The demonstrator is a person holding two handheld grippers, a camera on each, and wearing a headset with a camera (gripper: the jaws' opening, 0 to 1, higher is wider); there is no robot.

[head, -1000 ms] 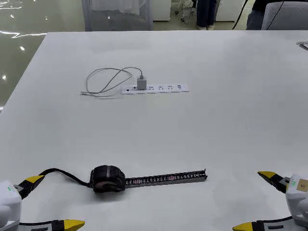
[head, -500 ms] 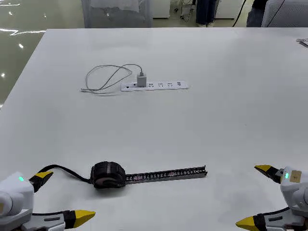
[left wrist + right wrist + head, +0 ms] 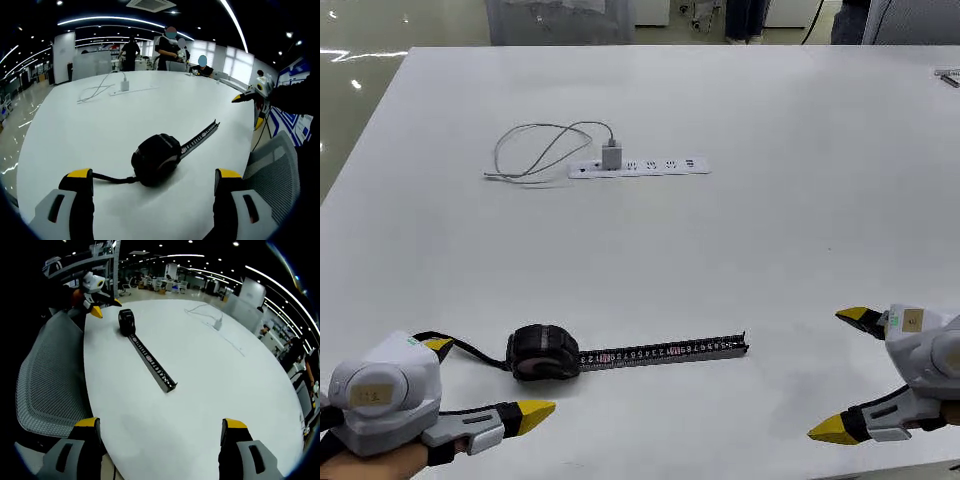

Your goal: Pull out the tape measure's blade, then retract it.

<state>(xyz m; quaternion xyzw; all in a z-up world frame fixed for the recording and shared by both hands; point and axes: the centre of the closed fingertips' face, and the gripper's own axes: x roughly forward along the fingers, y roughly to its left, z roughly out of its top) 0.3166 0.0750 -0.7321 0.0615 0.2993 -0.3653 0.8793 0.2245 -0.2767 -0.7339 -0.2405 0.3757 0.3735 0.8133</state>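
Note:
A black tape measure [image 3: 543, 352] lies on the white table [image 3: 720, 240] near its front edge, its blade [image 3: 665, 351] pulled out to the right and lying flat. A black wrist strap [image 3: 470, 350] trails off the case to the left. In the left gripper view the case [image 3: 156, 157] sits just ahead of the open jaws, blade [image 3: 202, 136] running away. My left gripper [image 3: 485, 380] is open at the lower left, beside the case. My right gripper [image 3: 845, 372] is open at the lower right, well apart from the blade tip [image 3: 170, 386].
A white power strip [image 3: 640, 167] with a plugged charger and a looped grey cable [image 3: 535, 155] lies mid-table. A mesh office chair [image 3: 45, 370] stands at the table's near edge. People stand beyond the far end [image 3: 167, 47].
Both grippers have come up and inward toward the tape measure; the left one now sits close to the case. The tape measure and blade lie as before.

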